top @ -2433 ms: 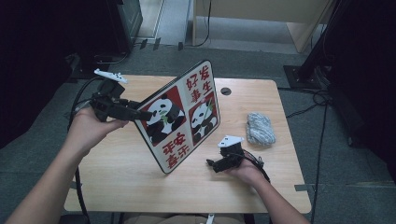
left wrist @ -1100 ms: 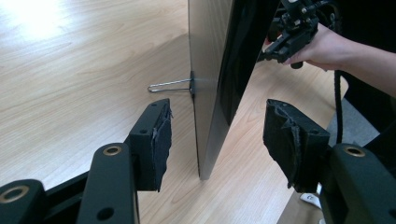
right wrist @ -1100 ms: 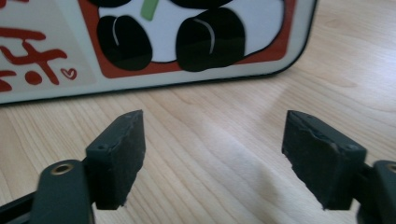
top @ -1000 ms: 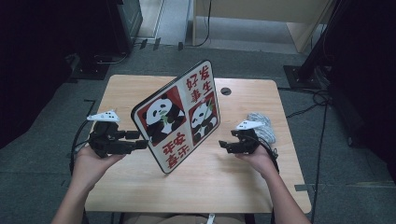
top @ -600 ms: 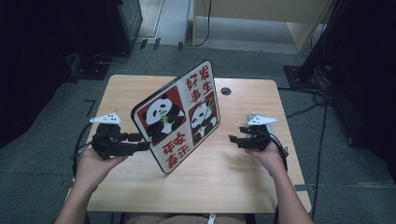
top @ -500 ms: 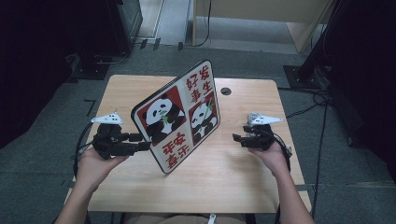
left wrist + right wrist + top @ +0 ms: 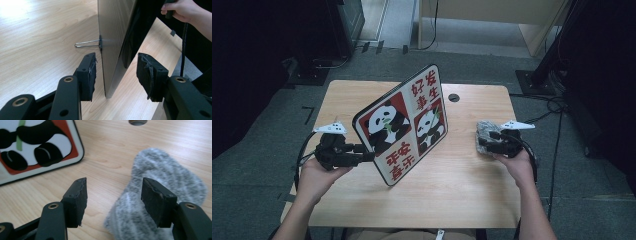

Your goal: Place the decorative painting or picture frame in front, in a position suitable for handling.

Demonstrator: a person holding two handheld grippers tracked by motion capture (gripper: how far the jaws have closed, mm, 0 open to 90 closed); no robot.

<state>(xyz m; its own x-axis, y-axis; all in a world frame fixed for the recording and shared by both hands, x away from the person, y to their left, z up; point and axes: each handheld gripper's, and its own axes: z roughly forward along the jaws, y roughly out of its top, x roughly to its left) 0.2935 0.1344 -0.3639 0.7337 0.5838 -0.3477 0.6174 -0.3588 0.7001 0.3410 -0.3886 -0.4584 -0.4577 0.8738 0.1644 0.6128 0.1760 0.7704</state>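
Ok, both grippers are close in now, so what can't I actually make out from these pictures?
- Panda board: its back and wire stand are hidden behind its face in the high view; its printed face is edge-on in the left gripper view.
- Grey cloth: its near part is cut off by the bottom edge and the right gripper in the right gripper view.
- Left gripper: jaws straddle the board's edge; contact unclear.

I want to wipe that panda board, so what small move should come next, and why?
Probably lower the right gripper a little and close it on the grey cloth. Its jaws, which have just been closing, hang open over the cloth's near edge without pinching it, while the left gripper already straddles the panda board's edge.
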